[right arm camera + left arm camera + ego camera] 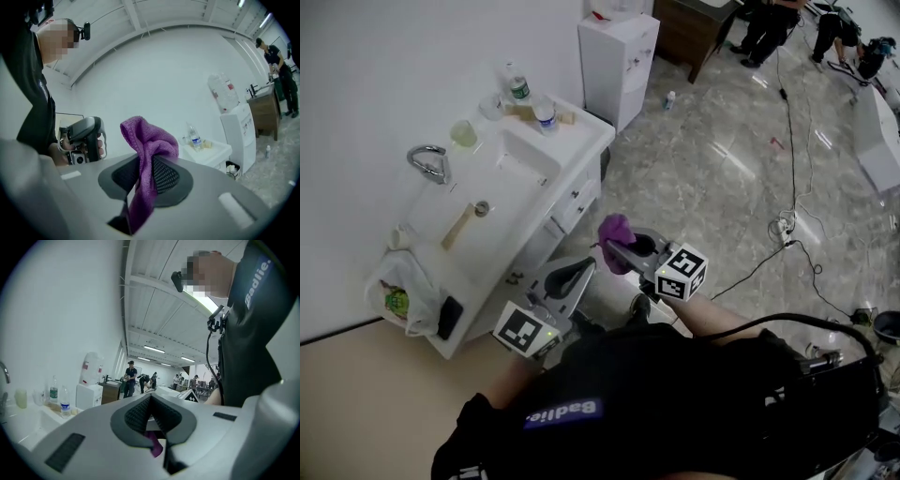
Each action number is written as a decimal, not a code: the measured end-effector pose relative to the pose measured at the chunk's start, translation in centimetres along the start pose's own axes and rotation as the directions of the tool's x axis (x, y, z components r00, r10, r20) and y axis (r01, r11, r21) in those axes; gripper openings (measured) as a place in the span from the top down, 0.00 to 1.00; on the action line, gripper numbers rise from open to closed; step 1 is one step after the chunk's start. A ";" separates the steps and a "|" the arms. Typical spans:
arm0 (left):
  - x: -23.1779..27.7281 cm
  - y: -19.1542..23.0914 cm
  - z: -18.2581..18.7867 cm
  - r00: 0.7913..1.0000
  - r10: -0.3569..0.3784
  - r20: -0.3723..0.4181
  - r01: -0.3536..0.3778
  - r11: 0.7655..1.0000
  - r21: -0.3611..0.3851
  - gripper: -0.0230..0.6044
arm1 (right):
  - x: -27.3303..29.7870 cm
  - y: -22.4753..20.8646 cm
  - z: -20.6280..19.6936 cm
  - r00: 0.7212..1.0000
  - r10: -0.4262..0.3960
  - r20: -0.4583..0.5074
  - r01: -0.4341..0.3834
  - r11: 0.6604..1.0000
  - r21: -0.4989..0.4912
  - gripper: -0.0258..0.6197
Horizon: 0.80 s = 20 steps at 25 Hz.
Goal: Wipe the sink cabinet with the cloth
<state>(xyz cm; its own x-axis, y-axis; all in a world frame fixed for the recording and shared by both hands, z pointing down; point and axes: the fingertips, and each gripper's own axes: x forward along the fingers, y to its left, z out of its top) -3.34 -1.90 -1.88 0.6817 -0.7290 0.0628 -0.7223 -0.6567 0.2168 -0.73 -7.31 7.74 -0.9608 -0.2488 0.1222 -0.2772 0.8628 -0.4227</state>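
A purple cloth (pixel 616 232) is pinched in my right gripper (pixel 619 249), which is shut on it and held in the air in front of the white sink cabinet (pixel 572 202). In the right gripper view the cloth (pixel 145 154) stands up between the jaws and hangs down through them. My left gripper (pixel 577 274) is lower and nearer the cabinet front, shut with nothing held. In the left gripper view its jaws meet at the tips (pixel 151 401), with a bit of the purple cloth (pixel 154 446) showing behind. The sink basin (pixel 502 183) has a chrome tap (pixel 429 161).
On the counter stand two water bottles (pixel 530 98), a cup (pixel 464 134), a wooden stick (pixel 456 227) and a plastic bag (pixel 401 291) at the near end. A white water dispenser (pixel 617 66) stands beyond the cabinet. Cables (pixel 789 225) cross the marble floor; people are at the far side.
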 end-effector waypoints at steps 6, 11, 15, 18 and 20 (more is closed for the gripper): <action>-0.1 -1.9 3.0 1.000 -0.013 0.003 0.013 0.999 0.038 0.96 | -1.4 2.7 3.6 0.999 0.012 0.034 -0.011 0.999 -0.041 0.86; 0.0 -3.1 3.3 0.999 -0.044 0.005 0.044 0.998 0.034 0.96 | -2.5 4.1 5.5 0.997 0.009 0.074 -0.006 0.999 -0.047 0.86; -0.3 -4.3 2.8 0.999 -0.045 -0.026 0.046 0.999 0.022 0.96 | -3.0 5.6 5.8 0.996 0.019 0.090 -0.011 0.997 -0.082 0.86; -0.6 -5.0 2.3 0.998 -0.044 -0.040 0.045 0.999 0.008 0.96 | -3.2 6.5 6.0 0.995 0.030 0.099 -0.020 0.995 -0.098 0.86; -0.7 -5.6 2.3 0.998 -0.060 -0.022 0.060 0.998 0.013 0.96 | -3.3 7.1 6.0 0.995 0.042 0.094 -0.030 0.992 -0.119 0.86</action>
<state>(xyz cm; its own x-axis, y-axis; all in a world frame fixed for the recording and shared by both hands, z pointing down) -0.01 1.82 -5.33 0.7259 -0.6842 0.0708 -0.6816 -0.7016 0.2077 0.43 -3.00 -1.09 -0.9673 -0.2528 0.0191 -0.2457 0.9163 -0.3162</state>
